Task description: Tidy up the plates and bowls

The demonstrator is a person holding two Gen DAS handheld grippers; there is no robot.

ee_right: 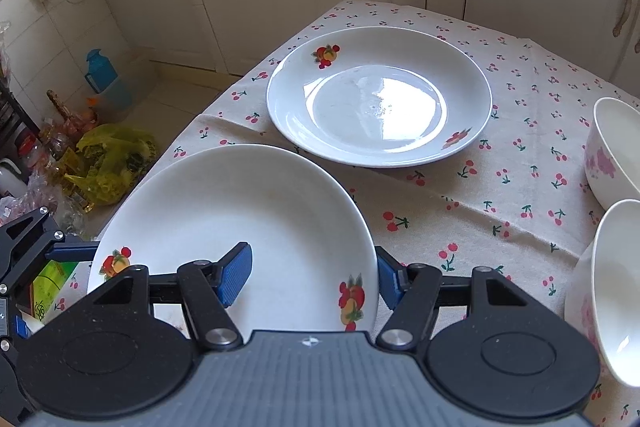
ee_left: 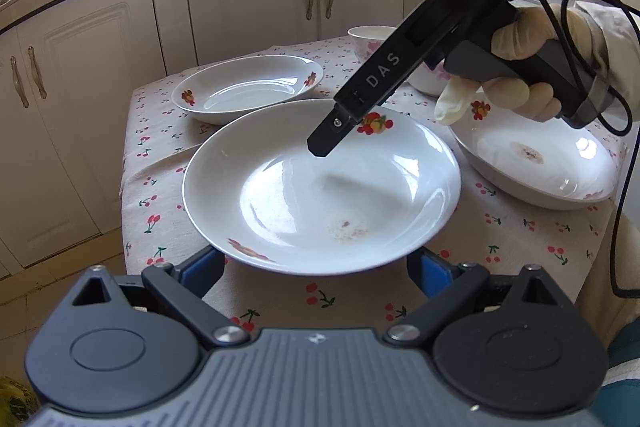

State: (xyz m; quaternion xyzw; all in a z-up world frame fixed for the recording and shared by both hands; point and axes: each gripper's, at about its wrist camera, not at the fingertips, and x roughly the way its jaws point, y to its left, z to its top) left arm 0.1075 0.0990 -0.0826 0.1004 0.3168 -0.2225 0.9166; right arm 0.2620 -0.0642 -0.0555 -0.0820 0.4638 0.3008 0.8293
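Here the right hand-held gripper (ee_right: 314, 277) pinches the rim of a white ceramic plate with fruit motifs (ee_right: 240, 219), held at the near edge of the cherry-print table (ee_right: 500, 187). The left hand-held gripper (ee_left: 316, 273) stands spread around the plate's near rim, pads apparently clear. Close it squarely before lifting, keeping the plate level.

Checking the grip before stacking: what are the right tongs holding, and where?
The right tongs pinch the near plate by its rim, one pad inside, one outside.
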